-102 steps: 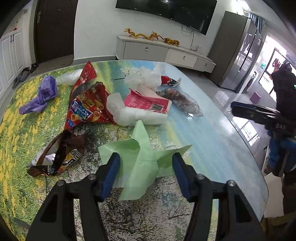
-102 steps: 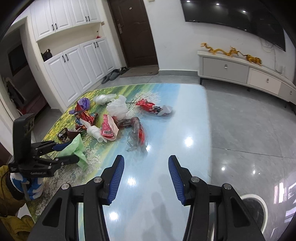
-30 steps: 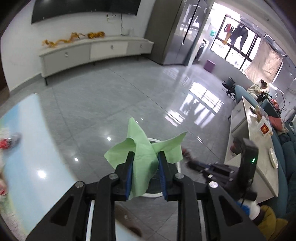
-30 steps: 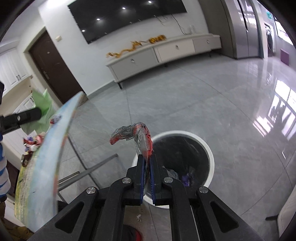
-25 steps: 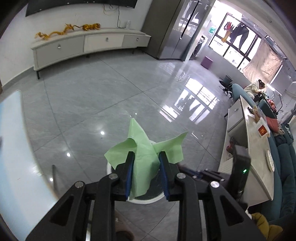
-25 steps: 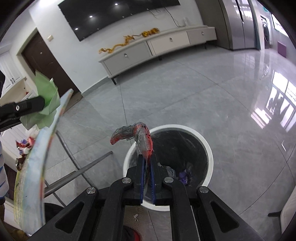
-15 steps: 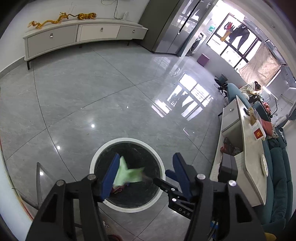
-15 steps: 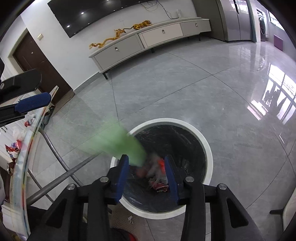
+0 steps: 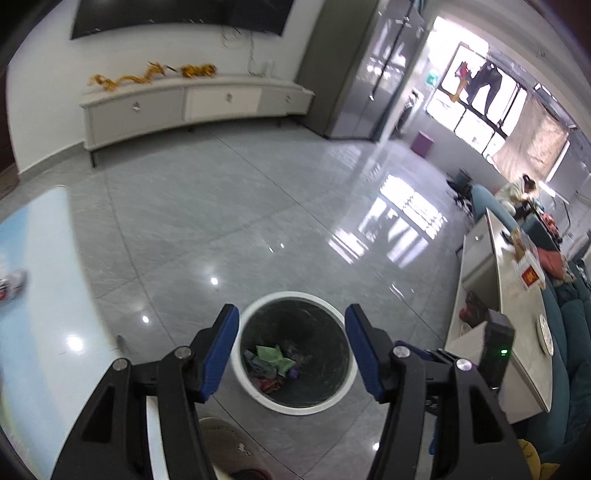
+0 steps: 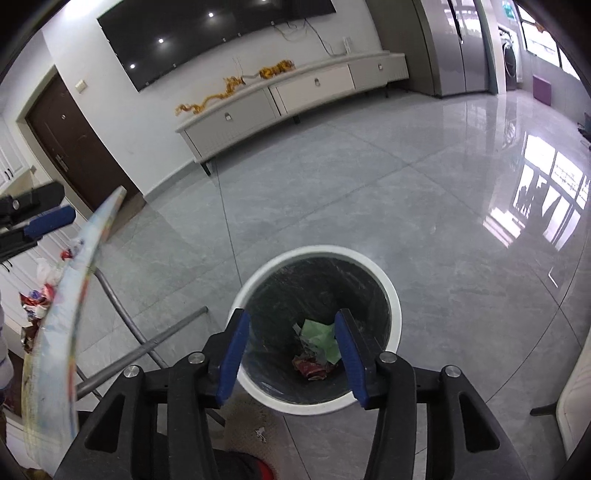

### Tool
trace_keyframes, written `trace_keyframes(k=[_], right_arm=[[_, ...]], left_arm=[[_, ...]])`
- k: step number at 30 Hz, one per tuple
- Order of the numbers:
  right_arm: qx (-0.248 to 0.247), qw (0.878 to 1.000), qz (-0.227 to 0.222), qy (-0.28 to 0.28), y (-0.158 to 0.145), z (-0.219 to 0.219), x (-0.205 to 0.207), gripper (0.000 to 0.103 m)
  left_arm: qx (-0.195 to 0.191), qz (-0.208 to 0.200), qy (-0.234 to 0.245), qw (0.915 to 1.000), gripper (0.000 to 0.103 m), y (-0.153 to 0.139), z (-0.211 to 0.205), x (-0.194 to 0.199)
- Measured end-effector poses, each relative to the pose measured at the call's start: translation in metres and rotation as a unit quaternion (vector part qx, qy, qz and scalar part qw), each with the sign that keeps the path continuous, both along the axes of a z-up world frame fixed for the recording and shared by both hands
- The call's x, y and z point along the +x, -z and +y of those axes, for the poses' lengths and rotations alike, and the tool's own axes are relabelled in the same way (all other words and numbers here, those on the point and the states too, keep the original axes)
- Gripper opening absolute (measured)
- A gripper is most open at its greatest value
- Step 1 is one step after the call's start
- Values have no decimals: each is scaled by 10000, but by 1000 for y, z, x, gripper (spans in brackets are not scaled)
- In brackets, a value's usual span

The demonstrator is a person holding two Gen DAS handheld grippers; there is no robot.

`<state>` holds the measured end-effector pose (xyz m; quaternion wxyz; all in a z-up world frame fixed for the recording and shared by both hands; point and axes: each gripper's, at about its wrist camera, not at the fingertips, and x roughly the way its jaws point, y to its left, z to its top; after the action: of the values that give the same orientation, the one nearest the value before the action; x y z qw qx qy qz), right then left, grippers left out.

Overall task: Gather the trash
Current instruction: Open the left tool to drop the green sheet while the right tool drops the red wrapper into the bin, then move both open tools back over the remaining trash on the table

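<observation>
Both sets of jaws stand spread wide with nothing between them: the left gripper point(image 9: 291, 345) and the right gripper point(image 10: 291, 345) each hang above the round trash bin point(image 10: 391, 295), which sits on the grey tiled floor point(image 10: 369, 192). At the bottom of the bin, on its dark liner, lies a green paper point(image 10: 320, 338), crumpled among other scraps, with a red wrapper point(image 10: 308, 367) beside it. The left wrist view shows the same green paper point(image 9: 273, 356) and red wrapper point(image 9: 267, 384) inside the white rim of the bin point(image 9: 258, 397).

Left of the bin runs the edge of the worktop point(image 10: 55, 332), printed in pale blue and green, with its metal legs point(image 10: 144, 345) reaching the floor near the bin. More trash point(image 10: 40, 291) sits on the worktop, well apart from the bin, too small to tell piece by piece. From the right wrist view, the blue pads point(image 10: 50, 221) of the left gripper show at the far left, above the worktop's end.

Along the far wall stands a low white cabinet point(image 10: 295, 96) carrying a golden ornament point(image 10: 236, 86), with a dark screen point(image 10: 207, 33) above it.
</observation>
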<state>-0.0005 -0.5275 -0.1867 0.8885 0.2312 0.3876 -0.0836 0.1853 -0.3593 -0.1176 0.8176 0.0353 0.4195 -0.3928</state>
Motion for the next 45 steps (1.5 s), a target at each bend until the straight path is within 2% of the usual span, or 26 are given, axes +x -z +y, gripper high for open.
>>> trace_keyframes(k=[7, 12, 14, 18, 20, 22, 24, 32, 35, 39, 41, 43, 45], right_arm=[[-130, 9990, -398, -154, -41, 24, -16, 52], [-348, 9960, -777, -287, -79, 48, -31, 55], [-485, 9937, -949, -357, -98, 62, -37, 57], [-705, 9885, -1248, -483, -130, 88, -47, 60], [-820, 9853, -1385, -570, -145, 102, -52, 63], [-952, 9813, -1521, -692, -160, 119, -57, 66], [-1091, 9769, -1635, -835, -173, 135, -62, 67], [-1267, 9663, -1931, -1141, -199, 171, -74, 69], [-1299, 9625, -2046, -1220, -207, 179, -76, 70], [-1313, 9578, -2166, -1357, -212, 186, -81, 70], [-1322, 9555, -2218, -1424, -214, 191, -83, 72], [-1342, 9532, -2275, -1473, -217, 195, -83, 75], [-1354, 9504, -2346, -1529, -220, 200, -84, 78]], left_arm=[[-334, -496, -576, 9966, 58, -46, 71, -25], [-173, -1025, -915, 9904, 58, -77, 118, -54], [-128, -1288, -1137, 9850, 58, -88, 144, -72], [55, -1823, -1661, 9691, 58, -106, 191, -111], [86, -2043, -1936, 9595, 62, -113, 216, -130], [63, -2238, -2202, 9494, 69, -119, 240, -147], [89, -2432, -2404, 9397, 69, -122, 257, -160], [134, -2837, -2930, 9129, 69, -131, 304, -196], [144, -2927, -3068, 9056, 69, -133, 313, -203], [191, -2992, -3162, 9001, 70, -135, 317, -207], [231, -3022, -3206, 8974, 73, -134, 318, -208], [244, -3030, -3263, 8951, 82, -133, 320, -208], [273, -3046, -3304, 8929, 83, -133, 322, -209]])
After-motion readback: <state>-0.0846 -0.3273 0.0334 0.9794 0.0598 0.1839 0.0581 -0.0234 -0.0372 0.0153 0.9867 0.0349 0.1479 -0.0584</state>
